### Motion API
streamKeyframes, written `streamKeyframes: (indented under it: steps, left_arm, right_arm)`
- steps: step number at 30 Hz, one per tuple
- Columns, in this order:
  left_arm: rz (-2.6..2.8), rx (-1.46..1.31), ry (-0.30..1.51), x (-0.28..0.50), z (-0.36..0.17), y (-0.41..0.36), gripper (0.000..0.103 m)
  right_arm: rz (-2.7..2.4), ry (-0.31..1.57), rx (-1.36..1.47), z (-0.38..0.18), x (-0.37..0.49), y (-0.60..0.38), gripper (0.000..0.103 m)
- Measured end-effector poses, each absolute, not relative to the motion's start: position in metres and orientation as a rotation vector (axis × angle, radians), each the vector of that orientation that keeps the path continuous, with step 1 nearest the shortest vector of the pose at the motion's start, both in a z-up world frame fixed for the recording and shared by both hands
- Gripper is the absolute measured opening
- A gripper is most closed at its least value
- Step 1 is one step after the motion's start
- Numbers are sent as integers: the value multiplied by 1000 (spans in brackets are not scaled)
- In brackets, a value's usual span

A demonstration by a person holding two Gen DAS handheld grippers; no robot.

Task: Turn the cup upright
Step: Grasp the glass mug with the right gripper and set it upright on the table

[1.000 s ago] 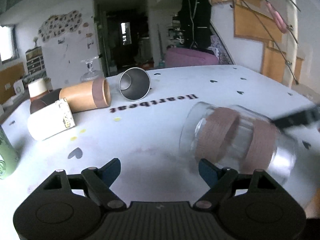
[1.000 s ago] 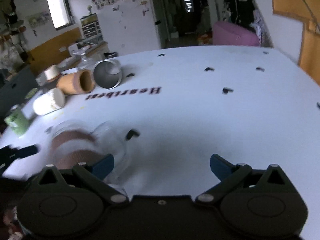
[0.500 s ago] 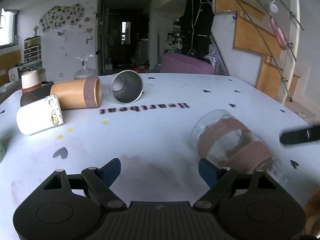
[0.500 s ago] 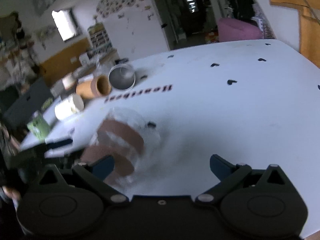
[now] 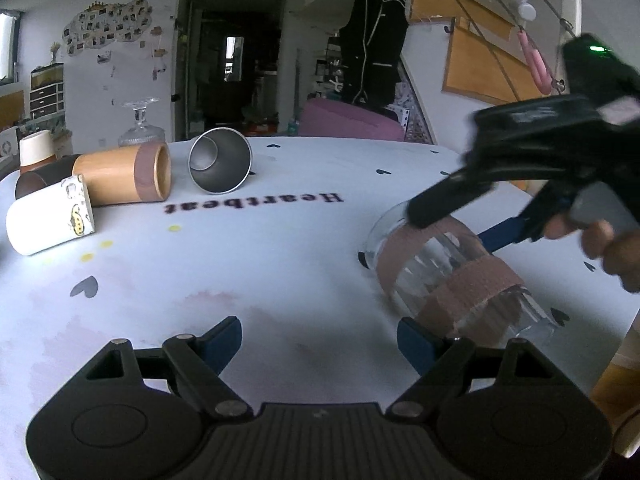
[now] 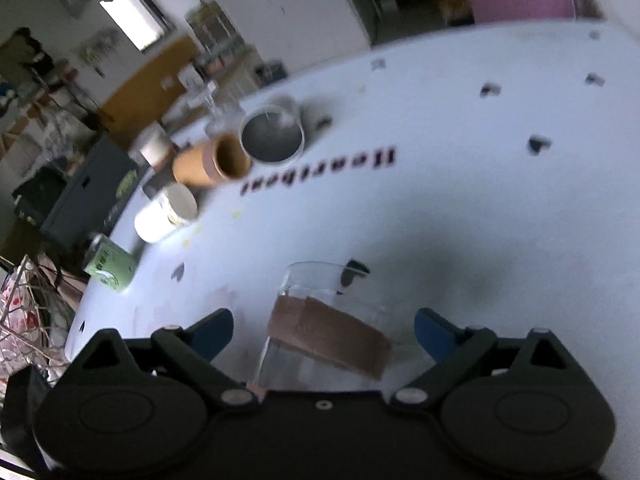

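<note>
A clear glass cup [image 5: 448, 276] with two brown tape bands lies on its side on the white table [image 5: 280, 264], mouth facing away to the left. In the right wrist view the cup [image 6: 320, 324] lies between my right gripper's [image 6: 324, 330] open fingers, which straddle it without closing. The right gripper also shows in the left wrist view [image 5: 452, 216], over the cup's mouth end. My left gripper [image 5: 320, 340] is open and empty, low over the table, its right fingertip [image 5: 416, 344] beside the cup's base.
At the far left lie a wooden cup [image 5: 124, 178], a steel cup [image 5: 220, 166], a white mug [image 5: 48, 220] and a dark cup [image 5: 36, 180], all on their sides. A green can [image 6: 110, 264] stands at the left edge. The table edge is close on the right.
My right gripper has swung in from the right and dropped over the glass cup, so that the cup now lies between its fingers. The left gripper has barely moved.
</note>
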State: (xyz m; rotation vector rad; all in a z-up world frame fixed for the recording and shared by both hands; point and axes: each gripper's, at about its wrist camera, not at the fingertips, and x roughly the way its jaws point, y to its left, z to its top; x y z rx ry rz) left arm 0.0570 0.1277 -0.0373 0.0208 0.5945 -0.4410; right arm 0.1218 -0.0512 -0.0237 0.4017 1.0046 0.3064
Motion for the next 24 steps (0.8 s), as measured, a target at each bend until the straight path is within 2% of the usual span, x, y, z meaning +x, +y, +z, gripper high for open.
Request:
streamKeyframes:
  steps: [4, 8, 11, 24]
  left_arm:
    - [-441, 12, 599, 56, -39, 129, 85]
    - [-431, 14, 600, 54, -38, 132, 85]
    - [-424, 8, 597, 55, -38, 134, 85]
    - [-432, 18, 569, 51, -30, 134, 85]
  right_arm:
    - [270, 1089, 451, -37, 140, -50, 93]
    - [283, 1131, 475, -42, 146, -52, 79]
    - [305, 1118, 451, -36, 143, -53, 78]
    - [186, 822, 217, 30, 116, -93, 78]
